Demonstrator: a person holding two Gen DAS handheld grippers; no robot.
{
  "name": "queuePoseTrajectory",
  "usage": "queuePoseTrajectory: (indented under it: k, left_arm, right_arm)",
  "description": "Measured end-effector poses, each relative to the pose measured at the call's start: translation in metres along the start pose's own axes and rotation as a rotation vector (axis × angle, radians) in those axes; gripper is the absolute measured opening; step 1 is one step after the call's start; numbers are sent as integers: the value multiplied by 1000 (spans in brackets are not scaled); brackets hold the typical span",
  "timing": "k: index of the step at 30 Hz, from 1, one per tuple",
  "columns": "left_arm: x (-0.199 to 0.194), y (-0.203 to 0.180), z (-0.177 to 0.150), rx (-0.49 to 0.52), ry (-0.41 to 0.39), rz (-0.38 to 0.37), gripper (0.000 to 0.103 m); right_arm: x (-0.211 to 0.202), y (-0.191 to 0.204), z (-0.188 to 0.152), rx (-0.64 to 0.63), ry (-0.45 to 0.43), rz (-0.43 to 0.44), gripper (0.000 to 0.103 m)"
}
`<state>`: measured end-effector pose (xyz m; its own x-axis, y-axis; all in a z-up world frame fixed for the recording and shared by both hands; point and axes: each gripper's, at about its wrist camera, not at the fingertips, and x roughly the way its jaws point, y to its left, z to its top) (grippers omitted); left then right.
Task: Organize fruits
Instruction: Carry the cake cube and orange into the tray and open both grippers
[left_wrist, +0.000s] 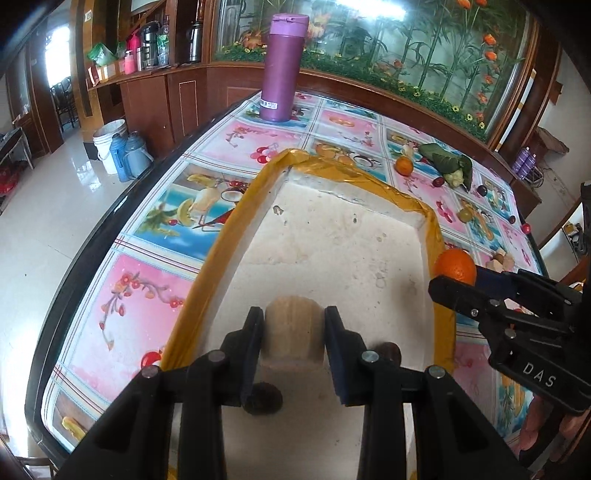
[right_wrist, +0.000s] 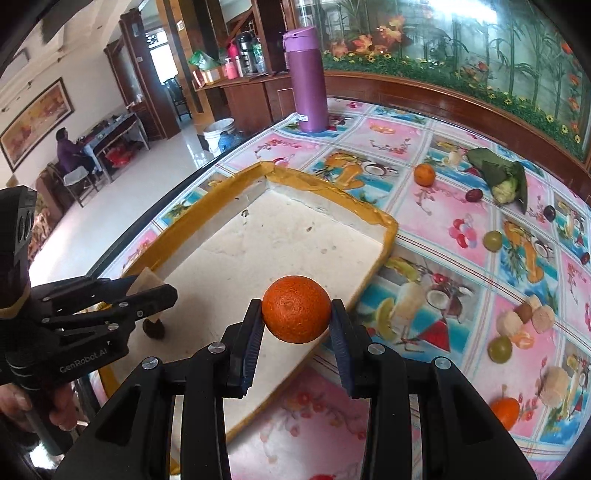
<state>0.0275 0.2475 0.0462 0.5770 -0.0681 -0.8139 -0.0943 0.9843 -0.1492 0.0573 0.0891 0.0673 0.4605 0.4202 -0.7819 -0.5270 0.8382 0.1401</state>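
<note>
A white foam tray (left_wrist: 332, 236) with yellow taped rim (right_wrist: 280, 236) lies on the fruit-print tablecloth. My left gripper (left_wrist: 294, 325) is shut on a pale banana chunk (left_wrist: 293, 332) and holds it over the tray's near end; it shows in the right wrist view (right_wrist: 155, 291) too. Two dark plums (left_wrist: 263, 398) (left_wrist: 389, 352) lie in the tray below it. My right gripper (right_wrist: 296, 314) is shut on an orange (right_wrist: 296, 308) above the tray's right rim, also seen in the left wrist view (left_wrist: 455, 266).
A purple flask (left_wrist: 281, 66) stands at the table's far end. Right of the tray lie loose fruits: oranges (right_wrist: 423, 174) (right_wrist: 505, 408), green grapes (right_wrist: 492, 240), plums (right_wrist: 474, 195), banana pieces (right_wrist: 543, 318) and a leafy cauliflower (right_wrist: 506, 181). The table's black edge (left_wrist: 110, 221) runs along the left.
</note>
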Motion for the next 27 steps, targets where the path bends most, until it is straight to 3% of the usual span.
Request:
queuePoseTrajectory:
  k: [8, 27]
  left_arm:
    - [23, 8, 8, 16, 50, 20, 36]
    - [30, 12, 9, 54, 53, 64, 36]
  right_arm:
    - [45, 7, 9, -29, 72, -13, 34]
    - [65, 11, 9, -83, 95, -59, 36]
